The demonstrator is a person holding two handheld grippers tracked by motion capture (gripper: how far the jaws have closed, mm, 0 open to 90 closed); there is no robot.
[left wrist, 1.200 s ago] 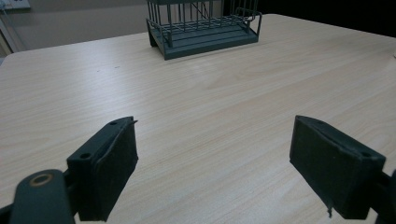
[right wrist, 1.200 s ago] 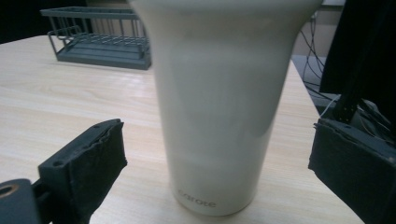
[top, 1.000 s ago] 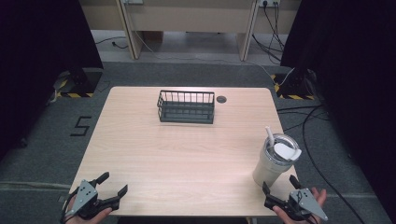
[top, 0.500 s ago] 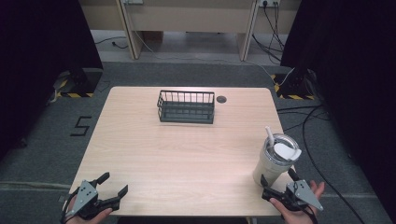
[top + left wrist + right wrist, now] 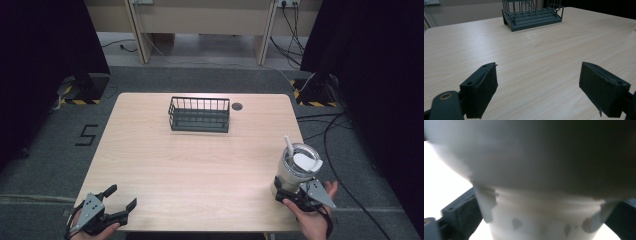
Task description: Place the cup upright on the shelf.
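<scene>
1. Near the right front corner of the table (image 5: 150, 165) stands a tumbler (image 5: 296, 170), upright, with a lid and straw; its long axis is vertical.
2. Just in front of it sits the right gripper (image 5: 296, 195), jaws set either side of the tumbler's base. From the right gripper view the tumbler (image 5: 541, 195) sits between the 2 jaws, but whether they press on it or just flank it I cannot tell.
3. At the left front corner the left gripper (image 5: 116, 205) hovers with jaws spread wide, holding nothing, well apart from the tumbler; the right hand is clearly nearer.
4. Toward the back edge, about mid-width, sits a wire basket (image 5: 199, 114), seemingly empty; a small grommet (image 5: 237, 106) lies just beside its right end.
5. Bare tabletop lies between tumbler and basket, so a path back-left looks open. The right edge is close to the tumbler, leaving little room that way.
</scene>
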